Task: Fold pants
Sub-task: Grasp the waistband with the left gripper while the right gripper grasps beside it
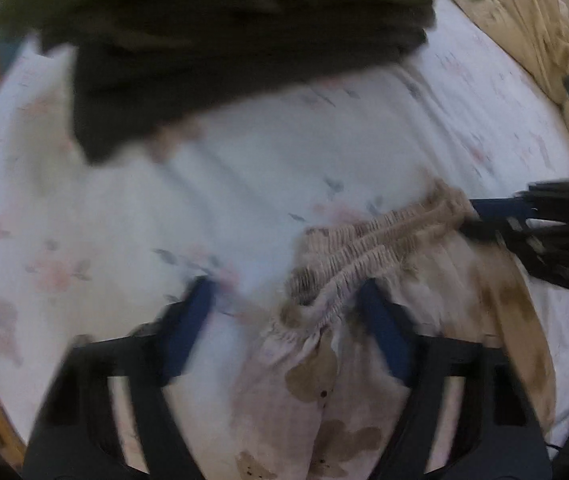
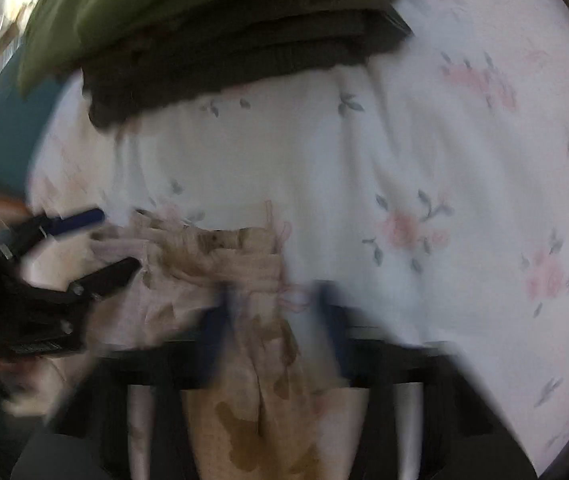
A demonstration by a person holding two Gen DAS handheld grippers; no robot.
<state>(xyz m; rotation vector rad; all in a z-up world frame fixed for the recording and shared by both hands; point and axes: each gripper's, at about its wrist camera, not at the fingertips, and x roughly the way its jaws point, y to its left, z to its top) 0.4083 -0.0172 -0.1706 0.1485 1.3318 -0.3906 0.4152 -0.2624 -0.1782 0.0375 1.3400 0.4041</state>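
Both claws work the pale, brown-blotched pants (image 1: 324, 364) on the floral bedsheet (image 1: 104, 208): left claw (image 1: 284, 320) apart astride the gathered waistband (image 1: 380, 236), right claw (image 1: 480, 220) clamped on the waistband.

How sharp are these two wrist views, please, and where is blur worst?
Left wrist view: motion-smeared, yet the pants waistband ribbing is legible; right wrist view: heavier streaking, sharpest on the floral sheet; both views: fisheye-curved, dark corners.

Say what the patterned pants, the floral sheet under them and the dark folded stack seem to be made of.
Pants: thin, matte woven cloth, probably cotton; the gathered elastic waistband puckers finely. Floral sheet: smooth, light printed fabric, cotton-like, lying in soft creases. Dark stack: thicker, matte cloth in heavy folds; blur hides the weave.
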